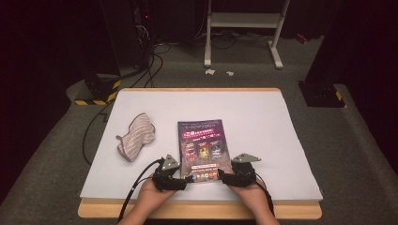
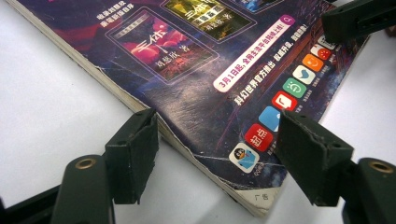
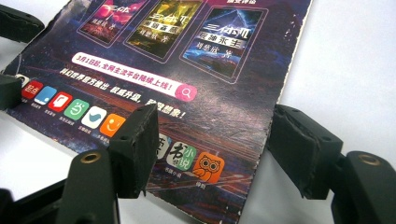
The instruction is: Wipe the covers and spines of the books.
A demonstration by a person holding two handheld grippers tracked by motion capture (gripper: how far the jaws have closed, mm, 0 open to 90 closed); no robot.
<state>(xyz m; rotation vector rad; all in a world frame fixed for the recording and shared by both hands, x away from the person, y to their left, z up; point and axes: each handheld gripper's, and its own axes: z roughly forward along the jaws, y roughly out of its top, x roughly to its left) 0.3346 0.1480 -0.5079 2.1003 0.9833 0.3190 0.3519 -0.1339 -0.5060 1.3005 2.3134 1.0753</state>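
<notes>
Table [image 1: 263, 117]: a broad, flat, pale matte sheet on a wooden board whose edge shows at the bottom of the high view; it takes up the middle of the frame.
Magazine [image 1: 201, 149]: flat on the table at centre frame, its near edge towards the person; a thin softbound rectangle with a glossy dark purple cover, scuffed and creased, with worn corners and a pale stack of page edges along its side in the left gripper view.
Cloth [image 1: 136, 136]: crumpled striped fabric, soft and lumpy, left of centre, well apart from the magazine.
Left gripper [image 2: 215, 154]: at the magazine's near left corner, jaws wide apart, one on each side of the corner, gripping nothing.
Right gripper [image 3: 212, 147]: at the near right corner, jaws likewise spread wide, one over the cover and one off its edge.
Step in hand: judging by the placing, both grippers are lining up on the two near corners, with no grasp made yet.
Next move: probably a pinch on the thin cover edge; slick paper flat on the table calls for a low, careful entry.
</notes>
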